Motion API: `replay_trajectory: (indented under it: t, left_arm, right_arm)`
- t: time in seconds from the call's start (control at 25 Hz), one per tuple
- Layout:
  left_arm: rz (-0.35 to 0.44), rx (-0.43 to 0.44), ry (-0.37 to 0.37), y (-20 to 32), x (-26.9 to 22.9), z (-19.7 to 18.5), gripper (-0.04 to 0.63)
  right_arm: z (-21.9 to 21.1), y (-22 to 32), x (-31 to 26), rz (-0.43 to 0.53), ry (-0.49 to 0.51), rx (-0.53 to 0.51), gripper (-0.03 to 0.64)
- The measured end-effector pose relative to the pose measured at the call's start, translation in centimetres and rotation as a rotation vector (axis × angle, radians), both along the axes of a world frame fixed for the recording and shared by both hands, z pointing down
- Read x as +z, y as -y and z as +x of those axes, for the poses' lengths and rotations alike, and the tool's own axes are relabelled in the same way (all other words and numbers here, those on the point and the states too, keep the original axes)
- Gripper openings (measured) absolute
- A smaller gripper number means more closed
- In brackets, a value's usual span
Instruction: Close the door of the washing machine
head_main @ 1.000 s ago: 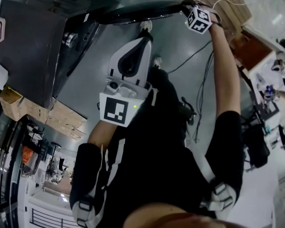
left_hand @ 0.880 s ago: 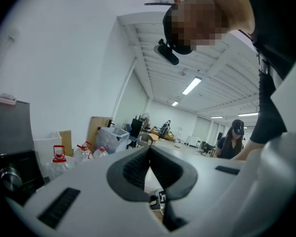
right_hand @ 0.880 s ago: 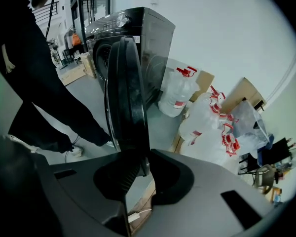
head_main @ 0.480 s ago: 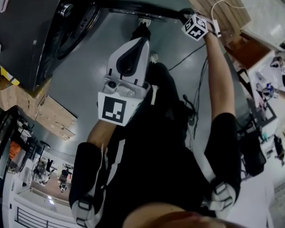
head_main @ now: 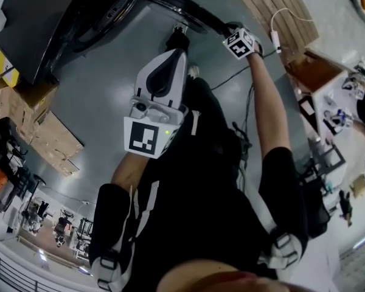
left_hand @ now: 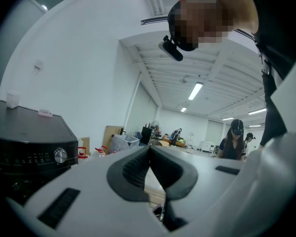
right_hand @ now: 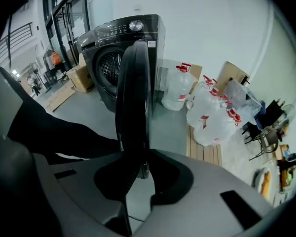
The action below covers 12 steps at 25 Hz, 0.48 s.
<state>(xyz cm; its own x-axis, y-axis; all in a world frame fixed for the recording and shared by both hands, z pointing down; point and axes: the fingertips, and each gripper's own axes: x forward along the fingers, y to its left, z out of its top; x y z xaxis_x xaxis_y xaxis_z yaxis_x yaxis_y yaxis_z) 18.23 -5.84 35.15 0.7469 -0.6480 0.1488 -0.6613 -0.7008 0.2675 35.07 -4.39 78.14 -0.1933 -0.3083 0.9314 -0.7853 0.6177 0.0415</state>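
Observation:
The black washing machine [head_main: 42,17] stands at the head view's top left, and its round door [head_main: 182,8] hangs open, swung out to the right. My right gripper [head_main: 231,32] is shut on the door's outer rim. In the right gripper view the door [right_hand: 133,93] stands edge-on, its rim pinched between my right gripper's [right_hand: 140,164] dark pads, with the drum opening [right_hand: 108,63] behind. My left gripper [head_main: 177,52] hovers in front of my body, apart from the door. In the left gripper view this left gripper [left_hand: 149,149] is shut on nothing, with the machine [left_hand: 29,142] at far left.
Cardboard boxes [head_main: 45,132] lie beside the machine. A wooden pallet [head_main: 274,5] with large water jugs [right_hand: 207,112] stands right of the door. Cables [head_main: 249,102] trail over the grey floor. People [left_hand: 234,139] and desks fill the room's far end.
The right gripper has moved left with the door's rim, and the door has swung closer to the machine's front. The machine has slid toward the picture's top left. The left gripper stays shut.

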Motion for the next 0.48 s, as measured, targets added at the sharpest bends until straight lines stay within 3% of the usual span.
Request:
replay_trajectory:
  t: [0.48]
  left_arm:
    - [-0.007,-0.126,0.013,-3.3,-0.7,-7.3,0.006]
  right_arm:
    - [-7.5,-5.2,0.4,-0.003,0.065,0.111,0.057]
